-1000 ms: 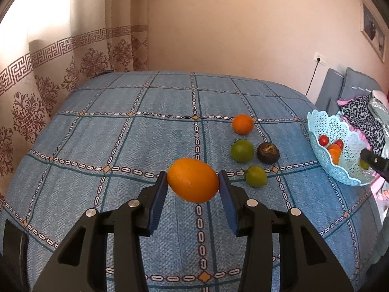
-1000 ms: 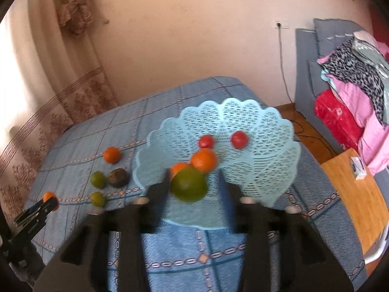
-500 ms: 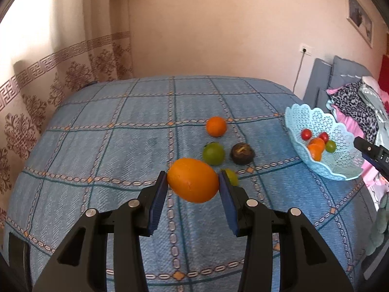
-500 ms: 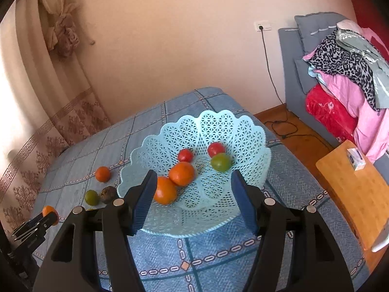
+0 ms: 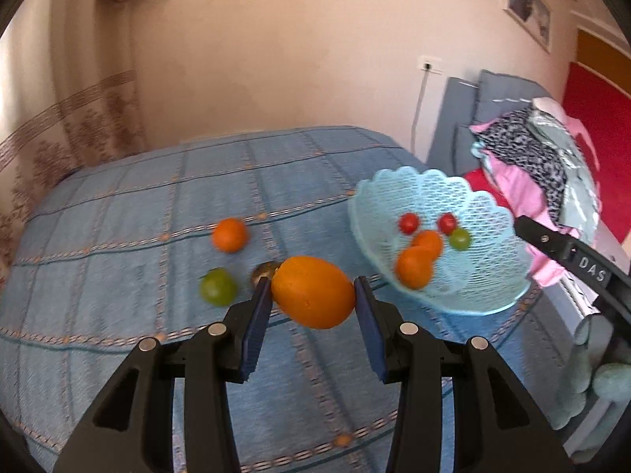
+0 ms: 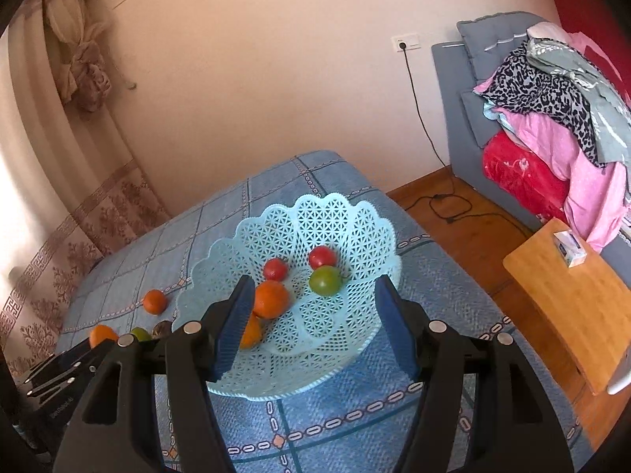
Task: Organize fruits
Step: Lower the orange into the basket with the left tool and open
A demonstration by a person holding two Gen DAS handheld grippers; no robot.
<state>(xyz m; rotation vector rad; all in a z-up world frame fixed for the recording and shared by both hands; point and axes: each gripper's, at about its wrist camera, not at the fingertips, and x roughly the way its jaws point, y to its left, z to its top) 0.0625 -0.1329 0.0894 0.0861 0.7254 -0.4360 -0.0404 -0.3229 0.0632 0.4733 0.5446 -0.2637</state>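
My left gripper (image 5: 313, 305) is shut on a large orange (image 5: 313, 292) and holds it above the blue bedspread, left of the light blue lattice basket (image 5: 481, 287). The basket holds two oranges, two red tomatoes and a green fruit (image 5: 460, 239). On the bed lie a small orange (image 5: 229, 234), a green fruit (image 5: 217, 287) and a dark brown fruit (image 5: 263, 270), partly hidden behind the held orange. My right gripper (image 6: 315, 323) is open and empty, above the near side of the basket (image 6: 355, 220). The left gripper also shows in the right wrist view (image 6: 96, 345).
The blue patterned bedspread (image 5: 118, 276) covers the bed. A wooden side table (image 6: 572, 299) stands right of the bed. A grey sofa with piled clothes (image 6: 552, 110) is at the far right. Curtains (image 6: 67, 138) hang on the left.
My left gripper has carried the orange to the right, closer to the basket. My right gripper let the green fruit drop into the basket, opened, and has pulled back a little.
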